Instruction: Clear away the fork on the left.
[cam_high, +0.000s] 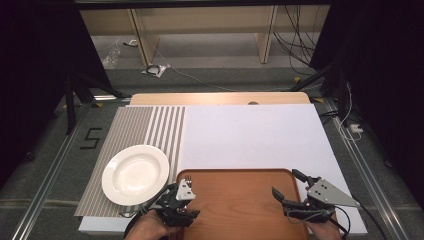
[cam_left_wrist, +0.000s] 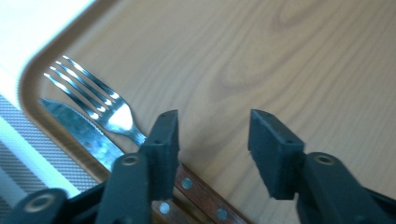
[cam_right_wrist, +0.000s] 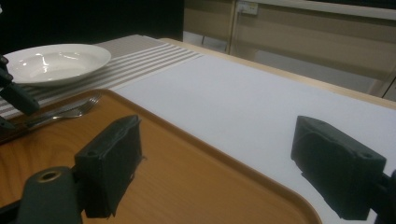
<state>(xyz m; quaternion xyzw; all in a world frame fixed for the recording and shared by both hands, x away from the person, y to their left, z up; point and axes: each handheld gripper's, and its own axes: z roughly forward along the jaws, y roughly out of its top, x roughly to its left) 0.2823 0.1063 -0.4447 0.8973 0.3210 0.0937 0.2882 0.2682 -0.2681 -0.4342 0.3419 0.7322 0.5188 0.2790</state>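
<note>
Left tool (cam_left_wrist: 214, 140) stands open, empty — fork (cam_left_wrist: 100, 105) and knife (cam_left_wrist: 84, 135) lie just left of it; right tool (cam_right_wrist: 233, 163) gapes wide.

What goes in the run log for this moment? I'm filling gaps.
left gripper: jaws open, empty, above tray | fork, knife: lying in tray corner | right gripper: open, empty | plate: on striped mat

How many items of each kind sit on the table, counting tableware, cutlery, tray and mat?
Plate: 1
Fork: 1
Knife: 1
Tray: 1
Striped mat: 1
Total: 5
</note>
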